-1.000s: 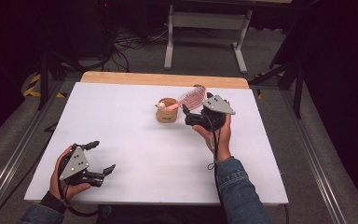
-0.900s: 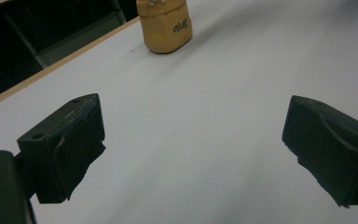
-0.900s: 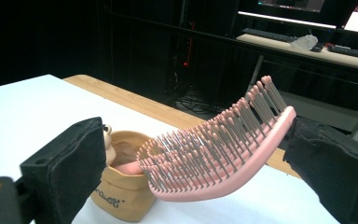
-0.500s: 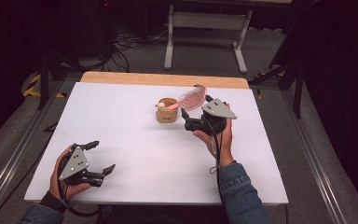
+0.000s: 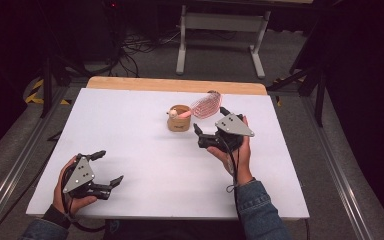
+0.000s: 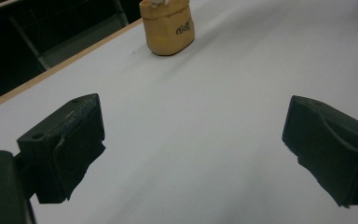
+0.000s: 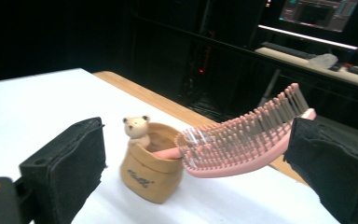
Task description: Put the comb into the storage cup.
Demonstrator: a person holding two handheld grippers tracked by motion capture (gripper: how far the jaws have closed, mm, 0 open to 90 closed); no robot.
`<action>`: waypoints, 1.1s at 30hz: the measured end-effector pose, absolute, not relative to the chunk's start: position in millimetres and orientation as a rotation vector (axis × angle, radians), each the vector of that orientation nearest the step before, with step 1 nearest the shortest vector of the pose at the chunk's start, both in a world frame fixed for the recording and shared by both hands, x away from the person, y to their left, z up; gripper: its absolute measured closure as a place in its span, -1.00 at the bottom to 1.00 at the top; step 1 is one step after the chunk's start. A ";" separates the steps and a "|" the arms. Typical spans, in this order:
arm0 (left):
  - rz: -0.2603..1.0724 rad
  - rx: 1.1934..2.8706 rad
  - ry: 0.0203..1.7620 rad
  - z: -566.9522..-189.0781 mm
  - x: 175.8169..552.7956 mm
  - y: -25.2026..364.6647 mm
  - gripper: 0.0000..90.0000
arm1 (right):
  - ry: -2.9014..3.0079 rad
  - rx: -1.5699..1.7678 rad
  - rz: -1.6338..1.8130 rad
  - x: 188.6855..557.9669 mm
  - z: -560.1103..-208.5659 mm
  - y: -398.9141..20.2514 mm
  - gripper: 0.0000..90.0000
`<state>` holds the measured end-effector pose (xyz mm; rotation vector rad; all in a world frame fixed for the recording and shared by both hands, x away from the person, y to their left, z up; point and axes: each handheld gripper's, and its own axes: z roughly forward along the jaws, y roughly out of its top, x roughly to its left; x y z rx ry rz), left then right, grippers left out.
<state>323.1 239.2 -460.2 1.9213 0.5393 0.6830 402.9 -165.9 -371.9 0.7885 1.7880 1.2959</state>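
- At the lower left of the high view, my left gripper (image 5: 105,167) sits in my left hand (image 5: 67,187) low over the white table (image 5: 130,135), its jaws spread wide with nothing between them.
- In the left gripper view, those two black jaws stand far apart over bare white surface, and the tan holder (image 6: 168,28) sits at the top centre of the frame, well away from them.
- Near the centre of the high view, a little above the middle, the tan holder (image 5: 179,119) stands upright on the table with the pink hairbrush (image 5: 203,106) leaning out of it toward the upper right.
- In the right gripper view, the holder (image 7: 150,170) has a small bear figure (image 7: 137,128) on its rim, and the brush's handle goes down into it while the bristled head (image 7: 247,140) tilts up to the right.
- Right of centre in the high view, my right gripper (image 5: 209,125) is just beside the holder, jaws apart and gripping nothing; in its own view the brush head reaches close to the right-hand jaw, though I cannot tell if they touch.
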 end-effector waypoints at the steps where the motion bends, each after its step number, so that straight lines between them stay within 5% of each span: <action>1: 0.682 1.921 0.539 -460.2 323.1 239.2 -0.85 | 1.794 0.789 1.307 402.0 -372.0 -166.5 -0.88; 33: 0.672 1.940 0.523 -461.4 324.1 235.3 -0.85 | 1.843 0.654 1.279 363.0 -371.6 -169.1 -0.87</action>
